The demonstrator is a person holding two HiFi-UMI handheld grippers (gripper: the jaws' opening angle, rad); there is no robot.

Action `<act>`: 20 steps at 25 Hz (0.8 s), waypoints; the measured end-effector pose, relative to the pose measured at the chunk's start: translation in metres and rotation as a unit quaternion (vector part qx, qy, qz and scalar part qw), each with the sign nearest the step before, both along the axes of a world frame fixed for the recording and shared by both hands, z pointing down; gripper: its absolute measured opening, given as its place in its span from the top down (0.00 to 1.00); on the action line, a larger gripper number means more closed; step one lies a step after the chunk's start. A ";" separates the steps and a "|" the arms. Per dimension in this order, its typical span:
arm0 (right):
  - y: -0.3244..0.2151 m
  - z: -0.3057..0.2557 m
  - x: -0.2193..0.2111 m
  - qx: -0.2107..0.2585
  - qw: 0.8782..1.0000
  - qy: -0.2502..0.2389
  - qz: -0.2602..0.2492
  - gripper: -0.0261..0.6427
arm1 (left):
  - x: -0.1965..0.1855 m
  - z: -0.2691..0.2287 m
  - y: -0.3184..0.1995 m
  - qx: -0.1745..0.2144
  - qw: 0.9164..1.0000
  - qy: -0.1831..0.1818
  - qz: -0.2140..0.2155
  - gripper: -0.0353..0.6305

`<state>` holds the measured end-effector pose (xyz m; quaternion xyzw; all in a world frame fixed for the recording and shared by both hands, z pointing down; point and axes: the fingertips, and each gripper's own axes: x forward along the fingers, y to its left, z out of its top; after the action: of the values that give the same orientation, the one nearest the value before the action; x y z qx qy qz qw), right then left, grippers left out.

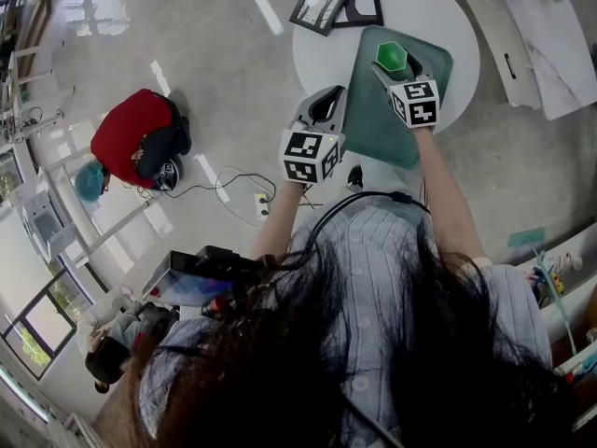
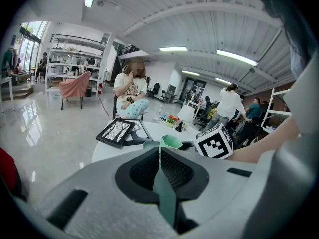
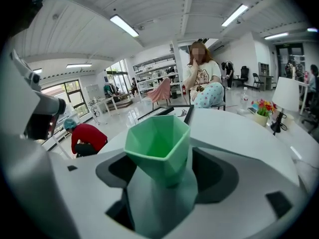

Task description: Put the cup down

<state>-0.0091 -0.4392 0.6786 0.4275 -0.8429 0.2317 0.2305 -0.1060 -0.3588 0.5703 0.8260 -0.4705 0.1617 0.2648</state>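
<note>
A light green faceted cup (image 1: 392, 57) stands upright between the jaws of my right gripper (image 1: 395, 67), just above the far part of a dark green tray (image 1: 410, 124) on the round white table (image 1: 462, 35). In the right gripper view the cup (image 3: 158, 146) fills the jaw gap of the right gripper (image 3: 160, 176), and the tray (image 3: 159, 208) shows below it. My left gripper (image 1: 328, 103) is shut on the tray's near left edge. The left gripper view shows the thin tray edge (image 2: 163, 188) pinched in the left gripper (image 2: 160, 156), with the cup (image 2: 172, 142) beyond.
Two framed pictures (image 1: 334, 0) lie on the table's far left part. A small flower pot (image 3: 261, 116) and a lamp (image 3: 285, 96) stand at its far side, where a person sits. A person in red (image 1: 135, 133) crouches on the floor at left, near a cable (image 1: 238, 189).
</note>
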 end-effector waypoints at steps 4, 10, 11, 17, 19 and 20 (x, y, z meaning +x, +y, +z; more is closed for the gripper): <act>0.003 -0.002 0.002 -0.009 1.000 -0.008 0.003 0.47 | -0.003 -0.002 0.002 0.004 1.000 -0.001 -0.004 0.92; 0.016 -0.011 0.009 -0.013 1.000 -0.014 0.012 0.48 | -0.004 -0.008 0.008 0.012 1.000 -0.003 -0.004 0.92; 0.019 -0.013 0.010 -0.012 1.000 -0.014 0.013 0.48 | -0.005 -0.010 0.009 0.013 1.000 -0.003 -0.005 0.92; 0.039 -0.024 0.018 -0.016 0.999 -0.021 0.034 0.48 | -0.006 -0.016 0.021 0.020 1.000 -0.004 -0.007 0.92; 0.046 -0.029 0.018 -0.017 0.999 -0.028 0.036 0.48 | -0.005 -0.018 0.024 0.023 1.000 -0.004 -0.006 0.92; 0.049 -0.032 0.018 -0.017 0.999 -0.033 0.036 0.48 | -0.004 -0.018 0.026 0.025 1.000 -0.003 -0.005 0.92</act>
<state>0.0092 -0.3900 0.6468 0.4456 -0.8299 0.2682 0.2019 -0.1104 -0.3324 0.5519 0.8294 -0.4796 0.1511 0.2434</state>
